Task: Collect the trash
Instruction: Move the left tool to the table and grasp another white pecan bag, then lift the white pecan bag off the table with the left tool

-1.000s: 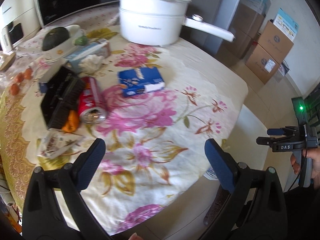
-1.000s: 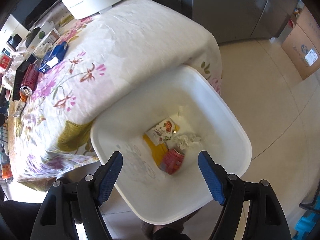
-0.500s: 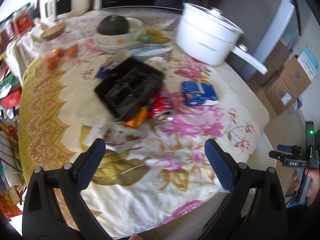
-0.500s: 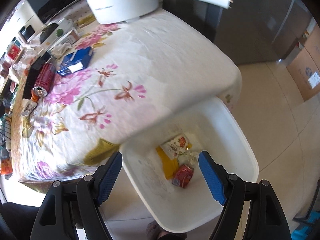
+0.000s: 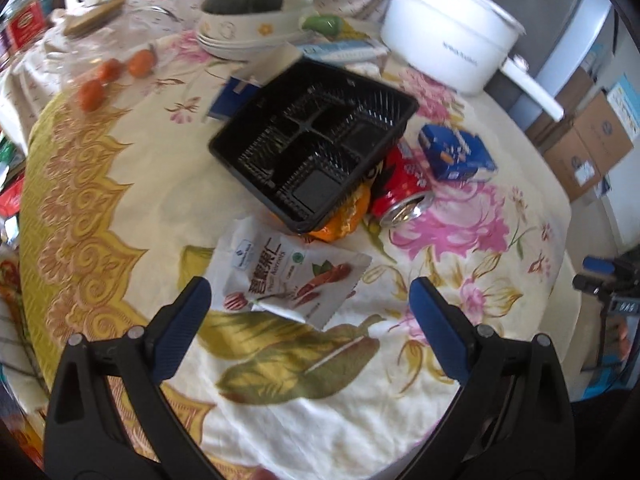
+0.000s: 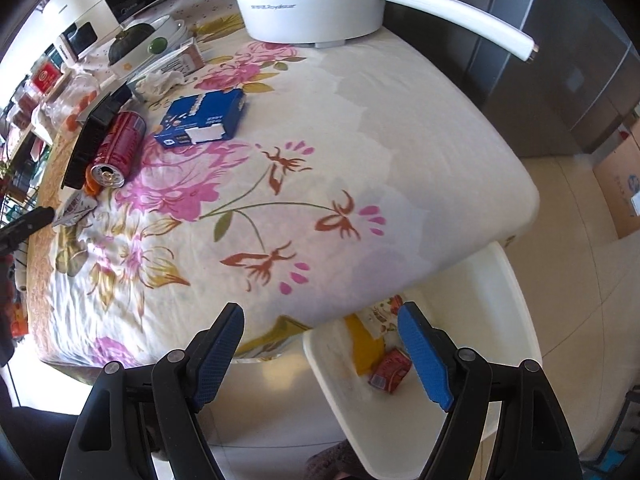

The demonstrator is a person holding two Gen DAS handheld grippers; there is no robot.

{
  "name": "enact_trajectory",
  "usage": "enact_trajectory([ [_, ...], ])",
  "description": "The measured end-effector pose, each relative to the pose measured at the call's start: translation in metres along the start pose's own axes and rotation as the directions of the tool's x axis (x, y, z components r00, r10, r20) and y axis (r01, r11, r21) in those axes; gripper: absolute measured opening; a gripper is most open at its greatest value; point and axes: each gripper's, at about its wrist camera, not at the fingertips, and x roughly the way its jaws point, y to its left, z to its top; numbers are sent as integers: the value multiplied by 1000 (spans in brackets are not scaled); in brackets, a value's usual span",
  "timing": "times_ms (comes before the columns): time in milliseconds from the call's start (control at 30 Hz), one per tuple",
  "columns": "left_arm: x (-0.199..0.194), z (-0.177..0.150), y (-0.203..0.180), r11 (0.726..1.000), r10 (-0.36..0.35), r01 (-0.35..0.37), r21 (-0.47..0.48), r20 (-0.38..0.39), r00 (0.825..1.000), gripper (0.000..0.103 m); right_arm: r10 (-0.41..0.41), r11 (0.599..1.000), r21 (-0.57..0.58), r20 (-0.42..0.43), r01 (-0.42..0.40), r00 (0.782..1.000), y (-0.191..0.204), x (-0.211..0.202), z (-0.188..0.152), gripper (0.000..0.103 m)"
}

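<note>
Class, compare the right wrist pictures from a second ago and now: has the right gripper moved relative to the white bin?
Yes. The right gripper has moved off the white bin toward the table; the bin now sits lower right, partly under the table edge.

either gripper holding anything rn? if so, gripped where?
Nothing held. Left gripper is open above the white snack wrapper, not touching it. Right gripper is open and empty over the table edge, beside the white bin.

Daylight flooding brightly | glare washing out white tablecloth (image 6: 420, 128) | motion blur smearing left view | fisheye edges bending, vignetting
</note>
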Motion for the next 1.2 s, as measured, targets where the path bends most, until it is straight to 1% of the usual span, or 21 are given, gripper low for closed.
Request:
enact_trajectory([
  [67, 7, 1, -2, 1000, 12, -12, 28, -6, 1000, 99, -2, 1000, -3, -6, 2, 1000, 3, 2, 1, 81],
  [133, 12, 2, -2, 999, 15, -14, 36, -11, 1000, 99, -4, 1000, -4, -11, 4, 1000, 4, 4, 2, 81],
  [467, 38, 3, 10, 998, 54, -52, 44, -55, 997, 99, -15, 1000, -6, -29, 15, 999, 7, 12, 5, 81],
  [533, 40, 3, 11, 999, 43, -42, 30, -55, 998, 96, -19, 1000, -10, -29, 19, 999, 8, 13, 5, 81],
  [633, 38, 4, 12, 1000, 29, -29, 13, -48, 998, 88, -22, 1000, -16, -30, 21, 999, 10, 14, 5, 81],
  [700, 37, 7, 16, 1000, 3, -3, -8, -43, 999, 78, -22, 1000, -19, -30, 21, 999, 12, 14, 5, 81],
  [767, 35, 7, 19, 999, -31, 30, -35, -39, 999, 73, -21, 1000, -19, -30, 21, 999, 12, 14, 5, 81],
  [833, 32, 6, 21, 998, -52, 50, -46, -41, 998, 65, -22, 1000, -18, -30, 22, 999, 13, 14, 4, 81],
  [867, 31, 6, 22, 997, -65, 63, -48, -42, 997, 58, -22, 1000, -17, -31, 21, 999, 13, 14, 5, 81],
  [933, 29, 4, 22, 995, -83, 81, -50, -46, 995, 55, -20, 1000, -14, -31, 19, 999, 14, 13, 5, 81],
  [1000, 26, 2, 17, 995, -95, 92, -42, -52, 994, 47, -20, 1000, -14, -30, 19, 999, 14, 13, 5, 81],
  [1067, 22, 0, 16, 993, -112, 109, -39, -59, 992, 43, -20, 1000, -16, -28, 20, 999, 15, 13, 6, 81],
  [1200, 15, -3, 15, 990, -136, 134, -32, -61, 989, 40, -18, 1000, -17, -25, 17, 1000, 16, 12, 6, 81],
])
